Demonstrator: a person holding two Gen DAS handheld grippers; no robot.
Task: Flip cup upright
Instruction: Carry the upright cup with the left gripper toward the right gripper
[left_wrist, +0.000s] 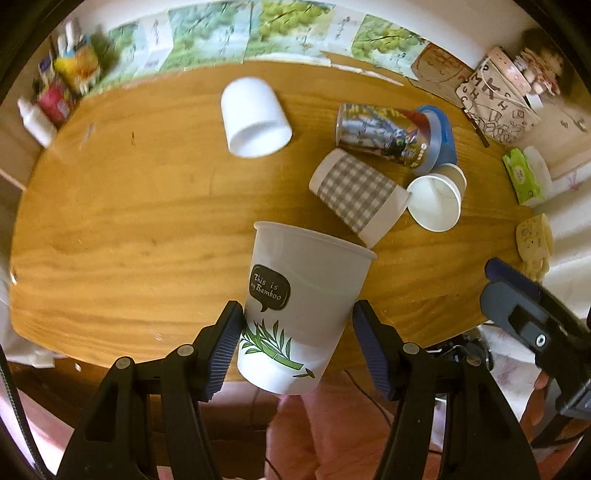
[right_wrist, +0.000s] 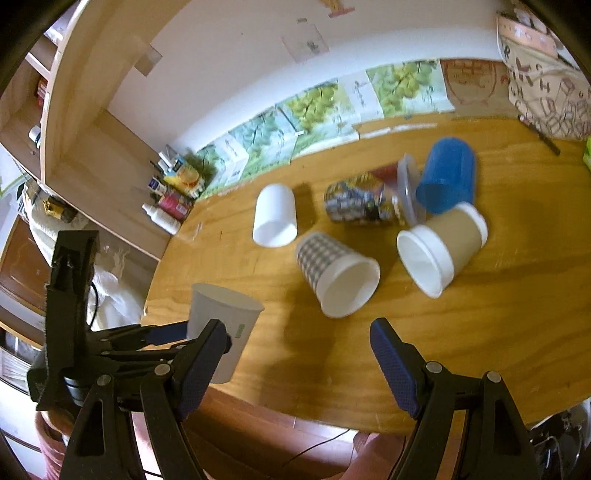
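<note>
Our left tongs (left_wrist: 297, 334) are clenched on the bamboo-print cup (left_wrist: 301, 306), one pad pressing each side of its lower wall, while our right tongs (right_wrist: 299, 360) hang released with nothing between them, off to the right over the near edge of the bench (right_wrist: 461, 350). The cup is lifted clear of the wood, above that near edge, mouth pointing up and away from us. Its long axis runs almost straight ahead along the left fingers, tipped slightly, so we judge the flip nearly done; what remains is to bring the base level and lower it onto bare wood. The left hand is the one that matters here, since the right is well apart from the cup. Farther out lie the others on their sides: a checked cup (left_wrist: 356, 194), a plain white cup (left_wrist: 255, 116), a brown-sleeved cup (right_wrist: 441, 245), a printed cup (left_wrist: 380, 131) and a blue cup (right_wrist: 448, 181), all clear of the landing spot.
</note>
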